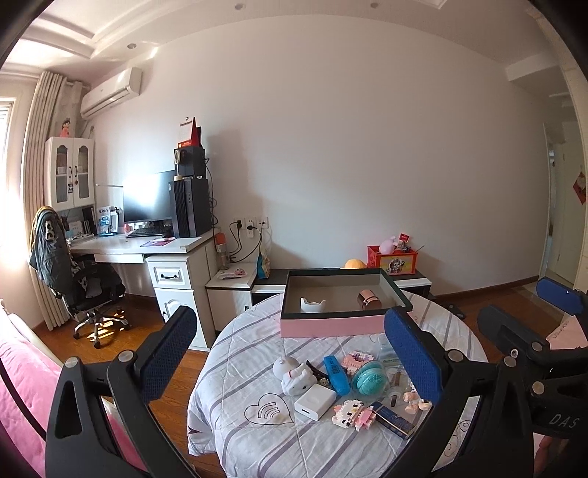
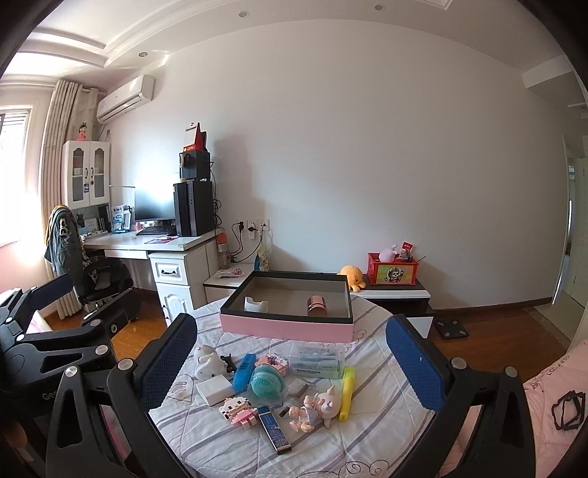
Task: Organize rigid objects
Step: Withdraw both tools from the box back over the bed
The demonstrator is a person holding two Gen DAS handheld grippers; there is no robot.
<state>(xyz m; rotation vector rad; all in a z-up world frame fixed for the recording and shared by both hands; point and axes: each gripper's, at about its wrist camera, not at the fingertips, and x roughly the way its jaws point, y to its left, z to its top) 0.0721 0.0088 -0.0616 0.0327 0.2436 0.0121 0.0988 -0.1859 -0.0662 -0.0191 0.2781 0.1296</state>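
Both the left gripper [image 1: 290,353] and right gripper [image 2: 292,362] are held wide apart, nothing gripped; neighbours could be knocked when any piece is pinched from the crowded pile, e.g. the teal brush [image 2: 267,382], lower centre, before the pink box [image 2: 286,327].

1. Plain white wall [image 2: 367,147] behind, recessed ceiling spotlights [image 2: 241,14] above.
2. Wall-mounted air conditioner [image 2: 126,98] upper left, beside beige curtain [image 2: 55,154] and bright window [image 2: 13,176].
3. White corner workstation [image 2: 154,242] carrying monitor [image 2: 154,203] and black computer tower [image 2: 194,209]; office chair [image 2: 92,272] draped with clothing.
4. Wooden floor [image 2: 496,327], low white cabinet [image 2: 397,294] along wall.
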